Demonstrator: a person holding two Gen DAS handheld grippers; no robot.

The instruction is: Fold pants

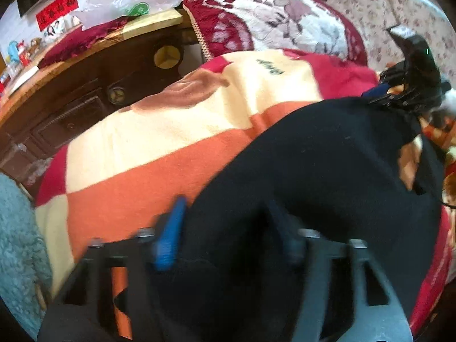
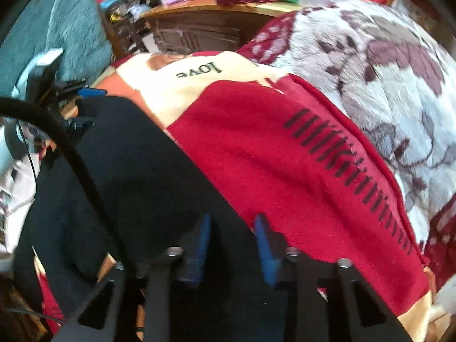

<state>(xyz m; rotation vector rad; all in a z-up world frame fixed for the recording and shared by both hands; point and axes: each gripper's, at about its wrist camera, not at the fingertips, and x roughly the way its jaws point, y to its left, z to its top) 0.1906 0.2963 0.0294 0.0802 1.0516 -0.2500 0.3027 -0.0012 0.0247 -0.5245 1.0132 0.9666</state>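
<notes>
Pants: black pants, plain dark fabric with no visible pattern, lying spread on the blanket; in the right wrist view the pants fill the lower left, their edge running diagonally across the red panel.
Surface of cloth: mostly smooth; a raised fold runs up from the left gripper, and a gap near the right edge in the left wrist view shows blanket through it.
Left gripper: left gripper has its blue fingers set apart with black fabric bunched between them; whether it truly clamps the cloth cannot be told through the blur.
Right gripper: right gripper sits at the pants' edge, blue fingers narrowly parted, dark cloth between them; the grip itself is unclear. It also shows in the left wrist view at the far end of the pants.
Blanket: cream, orange and red blocks, the word "love" printed on it.
Beside: a floral quilt and a wooden cabinet.
</notes>
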